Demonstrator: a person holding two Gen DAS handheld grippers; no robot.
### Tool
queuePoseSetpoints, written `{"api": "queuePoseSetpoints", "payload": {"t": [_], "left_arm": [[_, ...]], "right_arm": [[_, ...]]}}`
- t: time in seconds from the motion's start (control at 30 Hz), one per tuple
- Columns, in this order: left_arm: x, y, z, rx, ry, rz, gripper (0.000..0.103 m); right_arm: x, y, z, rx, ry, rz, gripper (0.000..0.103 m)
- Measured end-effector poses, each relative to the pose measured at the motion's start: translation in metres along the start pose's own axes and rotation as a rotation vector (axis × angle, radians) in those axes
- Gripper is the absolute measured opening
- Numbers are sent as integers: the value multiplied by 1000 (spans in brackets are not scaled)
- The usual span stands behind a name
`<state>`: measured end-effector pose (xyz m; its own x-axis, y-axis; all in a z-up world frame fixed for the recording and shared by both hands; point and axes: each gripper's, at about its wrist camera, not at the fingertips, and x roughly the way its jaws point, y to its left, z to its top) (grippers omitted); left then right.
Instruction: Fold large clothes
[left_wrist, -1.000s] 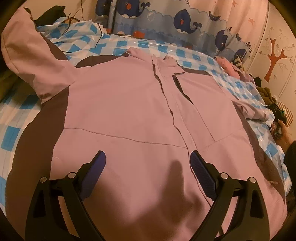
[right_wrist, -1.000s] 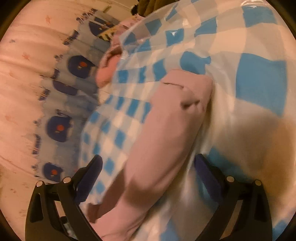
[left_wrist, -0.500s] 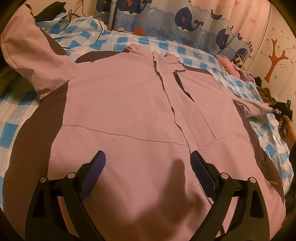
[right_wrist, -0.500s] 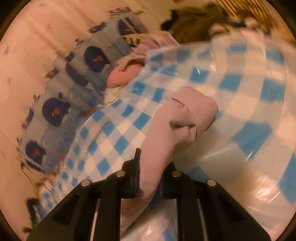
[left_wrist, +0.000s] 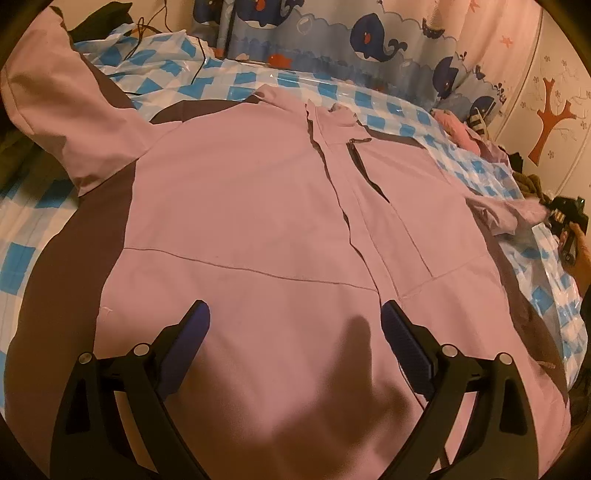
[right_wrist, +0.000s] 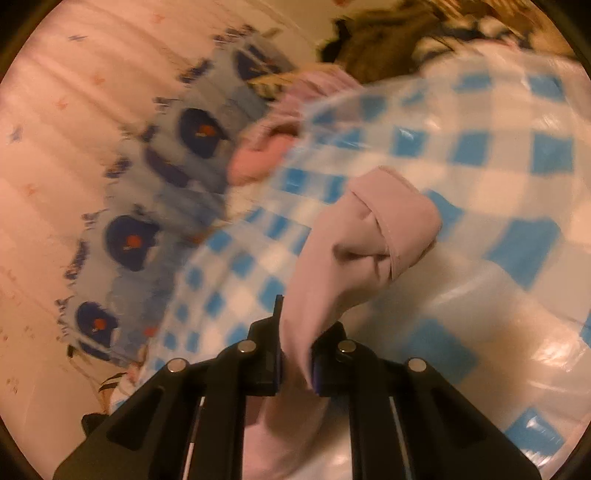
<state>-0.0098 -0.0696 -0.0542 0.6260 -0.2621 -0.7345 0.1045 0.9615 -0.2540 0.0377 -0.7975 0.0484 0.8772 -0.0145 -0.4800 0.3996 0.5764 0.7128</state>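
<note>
Jacket (left_wrist: 240, 221) is the big pink one with brown side panels, spread front-up across the blue-and-white checked cover (left_wrist: 251, 79) on the bed, collar toward the far edge by the whale curtain (left_wrist: 369, 33) and hem at the near edge. Folding has barely started, going by how it lies: the body is flat and unfolded, and the one sleeve (left_wrist: 70, 107) at the far left corner sticks out to the side untouched.

Right gripper (right_wrist: 295, 354) has its jaws pinched nearly together on the other sleeve (right_wrist: 354, 251), just behind the cuff, with the cuff end hanging free past the fingertips above the checked cover near the right edge. That view is pretty blurred, so how firm the pinch is can't really be judged. From the left camera the gripper and the sleeve end can be seen over by the right edge.

Left gripper (left_wrist: 295, 328) hovers over the lower front of the jacket with jaws spread wide, nothing between them.

Left to do, by the look of it: bring both sleeves in over the chest, then fold the body up.
</note>
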Motion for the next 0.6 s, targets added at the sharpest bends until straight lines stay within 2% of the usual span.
{"api": "queuePoseSetpoints", "payload": {"t": [0.13, 0.33, 0.43, 0.6], "left_arm": [[-4, 6, 4, -46, -15, -6, 90], [-14, 18, 15, -115, -47, 13, 90], [-23, 21, 20, -134, -71, 16, 90], [-50, 32, 31, -173, -135, 11, 90]], "right_arm": [[-15, 76, -3, -100, -29, 102, 12], [-35, 211, -31, -284, -26, 235, 12], [-43, 277, -60, -391, -11, 287, 12], [-42, 356, -123, -518, 42, 343, 12]]}}
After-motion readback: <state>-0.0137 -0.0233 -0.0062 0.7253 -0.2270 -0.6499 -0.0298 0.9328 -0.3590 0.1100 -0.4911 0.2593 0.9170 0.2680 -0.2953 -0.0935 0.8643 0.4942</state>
